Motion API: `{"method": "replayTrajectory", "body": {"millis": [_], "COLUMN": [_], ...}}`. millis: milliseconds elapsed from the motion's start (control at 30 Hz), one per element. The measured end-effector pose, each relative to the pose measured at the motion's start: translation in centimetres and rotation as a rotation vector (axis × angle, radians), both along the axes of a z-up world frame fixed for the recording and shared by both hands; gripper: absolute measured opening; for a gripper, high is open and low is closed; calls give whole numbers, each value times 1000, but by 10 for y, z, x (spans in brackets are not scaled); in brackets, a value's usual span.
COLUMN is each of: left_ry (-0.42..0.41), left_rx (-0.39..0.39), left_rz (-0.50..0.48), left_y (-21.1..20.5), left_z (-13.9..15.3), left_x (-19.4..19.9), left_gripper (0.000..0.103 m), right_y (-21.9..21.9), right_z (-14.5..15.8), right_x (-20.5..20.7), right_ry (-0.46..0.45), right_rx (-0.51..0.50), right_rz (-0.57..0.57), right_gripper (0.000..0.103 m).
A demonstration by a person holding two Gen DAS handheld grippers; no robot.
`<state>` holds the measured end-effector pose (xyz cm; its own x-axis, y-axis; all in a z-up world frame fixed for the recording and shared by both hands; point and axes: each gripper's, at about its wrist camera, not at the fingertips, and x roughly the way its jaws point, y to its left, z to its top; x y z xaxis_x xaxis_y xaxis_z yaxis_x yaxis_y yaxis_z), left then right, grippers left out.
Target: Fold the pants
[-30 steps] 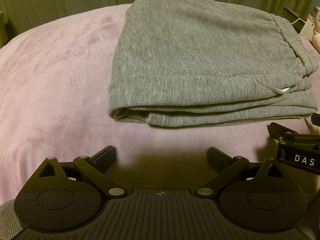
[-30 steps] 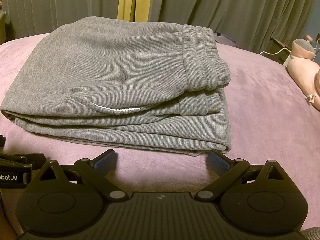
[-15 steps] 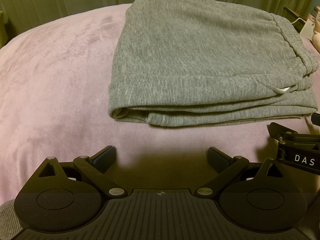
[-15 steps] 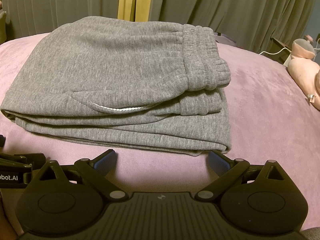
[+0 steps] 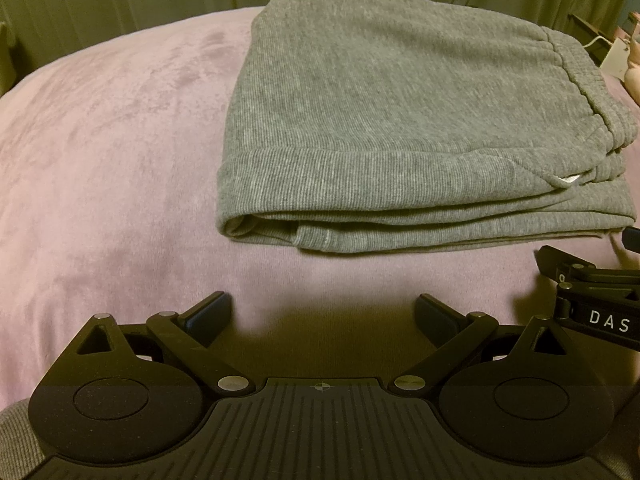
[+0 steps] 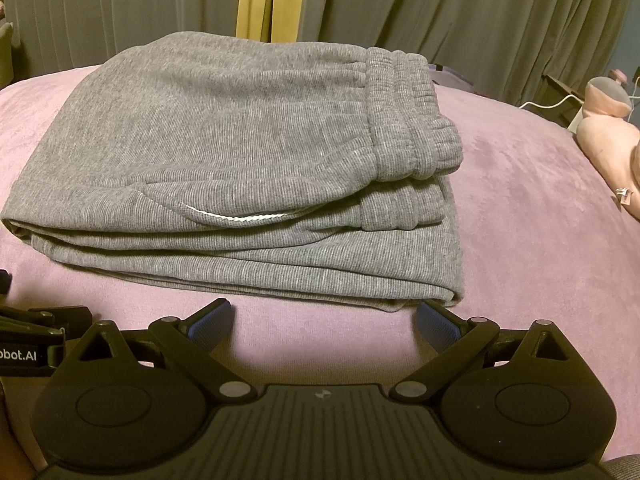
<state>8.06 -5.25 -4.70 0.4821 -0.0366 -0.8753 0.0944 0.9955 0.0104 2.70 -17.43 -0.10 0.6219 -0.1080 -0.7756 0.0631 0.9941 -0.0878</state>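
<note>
pants [image 5: 392, 128] folded in stack on purple bed cover [image 5: 100, 168], no shift vs 1 s ago | L gripper [image 5: 324, 314] & R gripper [image 6: 324, 318] jaws wide, empty, just short of near edge | fold looks done

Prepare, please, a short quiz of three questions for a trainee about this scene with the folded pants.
1. True or false: the grey ribbed fabric pants lie folded on the pink plush cover.
2. The left gripper and the right gripper are: A) both open and empty, B) both shut on cloth, C) one open, one shut.
3. What white thing peeks out of the folded layers?

Key: 1 true; 2 A; 3 the white twisted drawstring.
</note>
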Motion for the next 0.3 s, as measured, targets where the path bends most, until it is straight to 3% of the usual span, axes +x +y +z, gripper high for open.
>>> {"method": "replayTrajectory", "body": {"millis": [167, 300], "left_ry": [-16, -3], "left_rx": [-44, -27], "left_rz": [20, 22], "left_y": [9, 11], "left_z": [1, 0], "left_x": [-1, 1], "left_gripper": [101, 101], "right_y": [0, 0], "right_z": [0, 0], "right_x": [0, 0], "right_ry": [0, 0], "right_rx": [0, 0], "right_rz": [0, 0], "right_gripper": [99, 99]}}
